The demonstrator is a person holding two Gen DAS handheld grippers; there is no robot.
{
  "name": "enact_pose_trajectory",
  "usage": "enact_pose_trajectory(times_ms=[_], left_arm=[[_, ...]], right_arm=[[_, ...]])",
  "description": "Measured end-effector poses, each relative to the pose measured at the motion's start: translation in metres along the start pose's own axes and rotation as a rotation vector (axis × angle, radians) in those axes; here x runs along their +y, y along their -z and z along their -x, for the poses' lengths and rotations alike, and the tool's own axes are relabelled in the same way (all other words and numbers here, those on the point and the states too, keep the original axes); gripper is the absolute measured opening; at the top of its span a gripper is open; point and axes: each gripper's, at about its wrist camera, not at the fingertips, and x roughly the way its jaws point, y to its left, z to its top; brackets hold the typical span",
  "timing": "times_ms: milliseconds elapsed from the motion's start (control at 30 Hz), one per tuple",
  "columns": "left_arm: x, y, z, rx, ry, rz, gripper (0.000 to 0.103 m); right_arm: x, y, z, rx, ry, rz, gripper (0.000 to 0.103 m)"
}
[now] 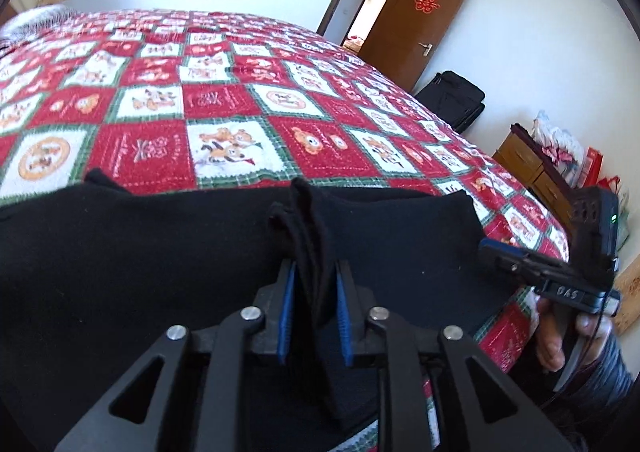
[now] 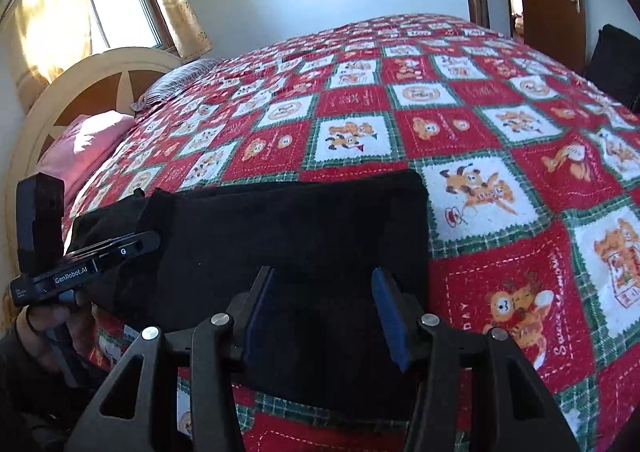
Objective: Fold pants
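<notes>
Nearest in the left wrist view, the left gripper (image 1: pixel 314 284) has its blue-padded fingers closed on a raised pleat of the black fabric pants (image 1: pixel 160 252), the pinched layers standing up between the pads toward 12 o'clock. In the right wrist view, the right gripper (image 2: pixel 324 292) has its fingers spread apart above the same black cloth, with nothing between them.

The pants lie at the near edge of the red, white and green patchwork bedspread (image 2: pixel 500 155). Their long axis runs from 9 to 3 o'clock, parallel to that edge, and the bundle reads as a folded slab with a squared corner (image 2: pixel 416 179) at its far right.

Only the left view shows the lifted pleat. Only the right view shows the flat top and the rumpled end at 9 o'clock.

Farther off, the left view shows a brown wooden door (image 1: pixel 416 23) at 1 o'clock. The right view shows a cream headboard (image 2: pixel 80 91) and a pink pillow (image 2: pixel 88 143) at 10 o'clock.
</notes>
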Motion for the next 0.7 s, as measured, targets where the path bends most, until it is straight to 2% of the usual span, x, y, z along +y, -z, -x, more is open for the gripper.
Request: enact_pose_trajectory(times_ms=[100, 133, 167, 200, 267, 367, 500, 633, 700], left_arm=[[0.0, 0.001, 0.007, -0.018, -0.025, -0.024, 0.048], [0.001, 0.002, 0.01, -0.033, -0.042, -0.027, 0.06], [0.002, 0.003, 0.014, -0.047, -0.054, -0.031, 0.067], [0.003, 0.004, 0.016, -0.057, -0.056, -0.035, 0.068], [0.006, 0.005, 0.018, -0.057, -0.073, -0.041, 0.069], [0.012, 0.006, 0.023, -0.064, -0.107, -0.043, 0.073], [0.021, 0.009, 0.032, -0.081, -0.147, -0.037, 0.076], [0.03, 0.012, 0.042, -0.088, -0.199, -0.043, 0.076], [0.038, 0.014, 0.05, -0.097, -0.226, -0.037, 0.076]], right_arm=[[0.018, 0.003, 0.01, -0.023, -0.026, 0.054, 0.052], [0.029, 0.005, 0.013, -0.03, -0.037, 0.096, 0.052], [0.045, 0.01, 0.01, -0.017, -0.044, 0.164, 0.052], [0.053, 0.014, 0.006, 0.005, -0.043, 0.2, 0.052], [0.069, 0.027, -0.019, 0.109, -0.005, 0.274, 0.052], [0.084, 0.035, -0.018, 0.079, 0.061, 0.366, 0.052], [0.097, 0.019, -0.005, 0.024, -0.035, 0.304, 0.052], [0.138, 0.009, -0.017, -0.019, -0.083, 0.383, 0.052], [0.151, 0.005, -0.025, -0.02, -0.113, 0.385, 0.052]])
